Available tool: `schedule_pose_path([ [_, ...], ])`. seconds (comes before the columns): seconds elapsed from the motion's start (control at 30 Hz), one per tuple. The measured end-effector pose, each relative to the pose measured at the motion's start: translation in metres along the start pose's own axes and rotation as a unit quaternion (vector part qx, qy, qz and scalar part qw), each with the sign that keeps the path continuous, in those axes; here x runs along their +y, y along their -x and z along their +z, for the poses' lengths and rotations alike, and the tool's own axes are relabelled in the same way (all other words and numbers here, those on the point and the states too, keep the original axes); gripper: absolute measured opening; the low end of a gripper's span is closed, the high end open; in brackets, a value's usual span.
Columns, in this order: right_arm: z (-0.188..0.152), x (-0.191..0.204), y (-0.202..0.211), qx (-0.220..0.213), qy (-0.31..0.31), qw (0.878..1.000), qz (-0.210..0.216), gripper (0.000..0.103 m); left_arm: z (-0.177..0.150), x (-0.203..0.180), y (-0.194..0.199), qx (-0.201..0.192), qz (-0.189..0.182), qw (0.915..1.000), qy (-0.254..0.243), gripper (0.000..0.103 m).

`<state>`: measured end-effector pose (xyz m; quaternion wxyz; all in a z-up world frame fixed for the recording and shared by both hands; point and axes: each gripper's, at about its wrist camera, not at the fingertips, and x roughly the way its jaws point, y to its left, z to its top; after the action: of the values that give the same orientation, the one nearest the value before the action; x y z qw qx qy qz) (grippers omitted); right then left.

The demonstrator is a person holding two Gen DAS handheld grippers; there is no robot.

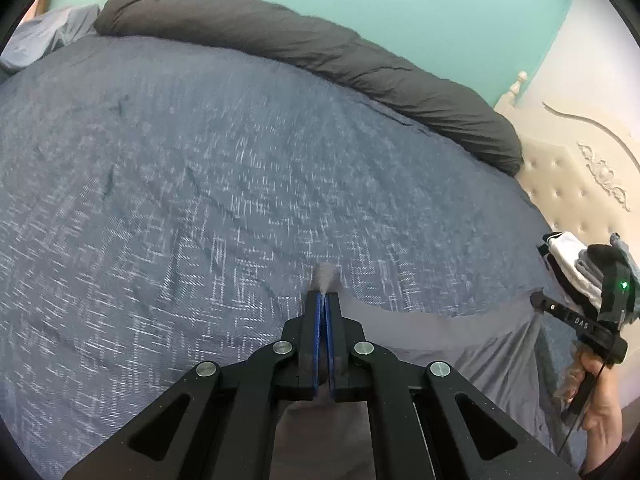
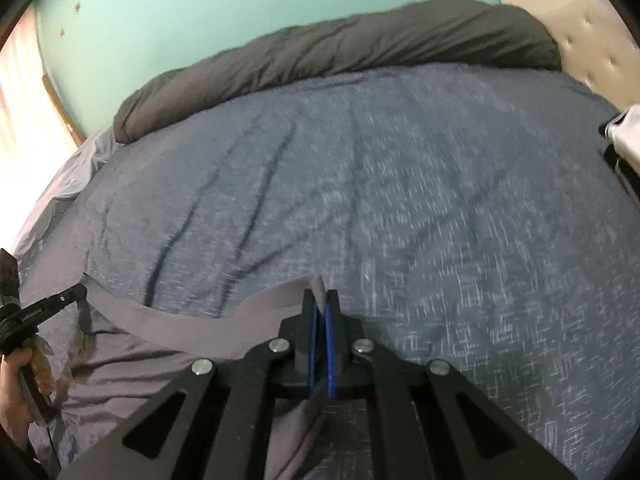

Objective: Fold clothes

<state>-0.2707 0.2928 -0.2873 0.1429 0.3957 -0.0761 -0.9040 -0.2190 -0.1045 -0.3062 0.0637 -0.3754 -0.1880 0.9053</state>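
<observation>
A grey-mauve garment (image 1: 440, 336) lies at the near edge of the bed, its banded hem stretched between both grippers. My left gripper (image 1: 323, 295) is shut on one end of that hem, and a tuft of cloth pokes out past the blue pads. In the right wrist view my right gripper (image 2: 320, 295) is shut on the other end of the same garment (image 2: 180, 340), with the cloth pinched between its pads. Each tool shows in the other's view: the right gripper (image 1: 537, 301) at the far right, the left gripper (image 2: 82, 291) at the far left, each held by a hand.
A blue patterned bedcover (image 1: 200, 180) spreads ahead of both grippers. A dark grey rolled duvet (image 1: 300, 48) lies along the far side by the teal wall. A stack of folded clothes (image 1: 568, 264) sits near the cream tufted headboard (image 1: 580, 168).
</observation>
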Motion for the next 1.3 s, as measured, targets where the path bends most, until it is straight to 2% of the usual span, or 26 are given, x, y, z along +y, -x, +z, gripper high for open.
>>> schedule_pose_path([
  [0.1,0.001,0.002,0.023,-0.024,-0.022,0.999,0.026,0.003,0.002,-0.001,0.024,-0.019,-0.007,0.9998,-0.002,0.002],
  [0.23,0.008,0.011,0.076,-0.066,-0.041,0.995,0.060,0.003,0.006,-0.014,0.063,-0.044,-0.025,0.9987,-0.006,0.002],
  [0.53,0.034,0.062,0.173,-0.088,0.031,0.992,0.084,0.003,0.016,-0.047,0.184,-0.119,-0.040,0.9917,-0.028,0.002],
  [0.83,0.051,0.083,0.255,-0.131,0.047,0.985,0.102,0.003,0.039,-0.073,0.285,-0.177,-0.044,0.9816,-0.057,0.002],
  [1.03,0.057,0.093,0.300,-0.151,0.054,0.981,0.111,0.003,0.043,-0.092,0.331,-0.196,-0.048,0.9767,-0.074,0.002],
  [1.2,0.058,0.092,0.316,-0.148,0.047,0.980,0.124,0.003,0.040,-0.099,0.344,-0.191,-0.050,0.9778,-0.070,0.002],
  [1.3,0.054,0.091,0.315,-0.138,0.050,0.981,0.123,0.003,0.038,-0.097,0.336,-0.179,-0.047,0.9805,-0.065,0.002],
])
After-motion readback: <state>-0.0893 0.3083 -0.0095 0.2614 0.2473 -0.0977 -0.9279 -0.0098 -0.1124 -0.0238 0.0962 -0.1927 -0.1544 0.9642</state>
